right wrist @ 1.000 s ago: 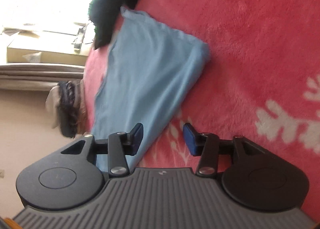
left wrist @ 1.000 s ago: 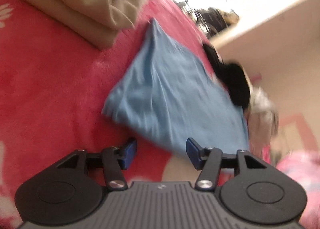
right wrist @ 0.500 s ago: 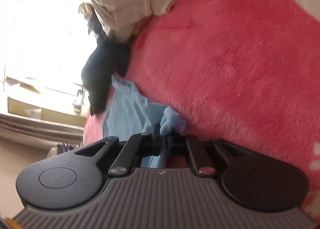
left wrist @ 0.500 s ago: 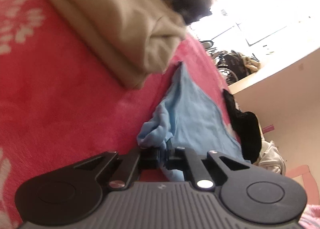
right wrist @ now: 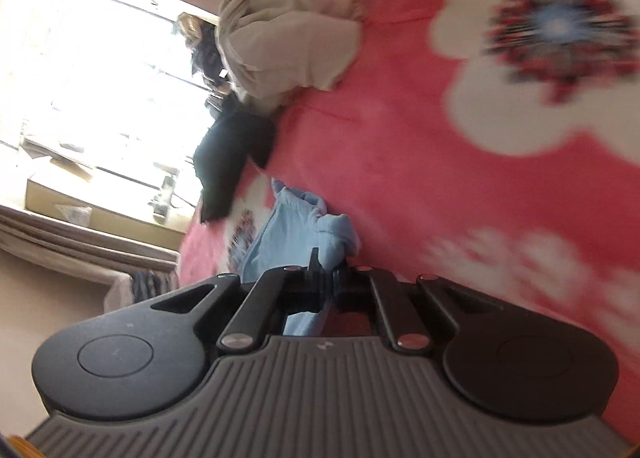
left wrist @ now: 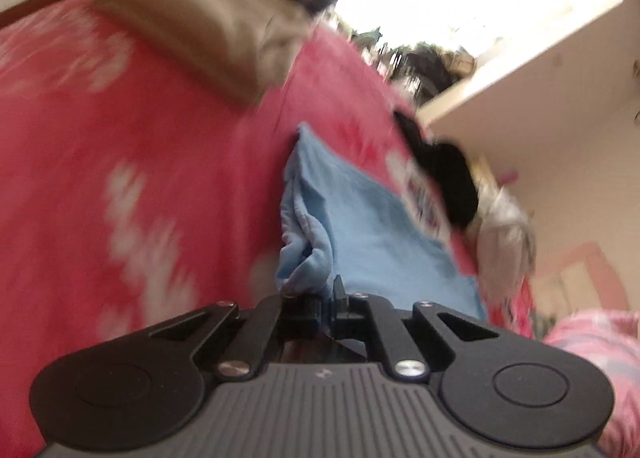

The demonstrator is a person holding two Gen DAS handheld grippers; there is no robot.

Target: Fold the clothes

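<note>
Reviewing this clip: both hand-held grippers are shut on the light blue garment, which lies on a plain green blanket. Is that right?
Not quite. The blanket is red-pink with white flower patterns, not plain green; the right wrist view shows it clearly. The rest holds: the left hand-held gripper and the right hand-held gripper are both shut on the light blue garment.

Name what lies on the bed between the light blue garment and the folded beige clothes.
Only bare red blanket separates the light blue garment from the folded beige clothes, seen in the left wrist view.
</note>
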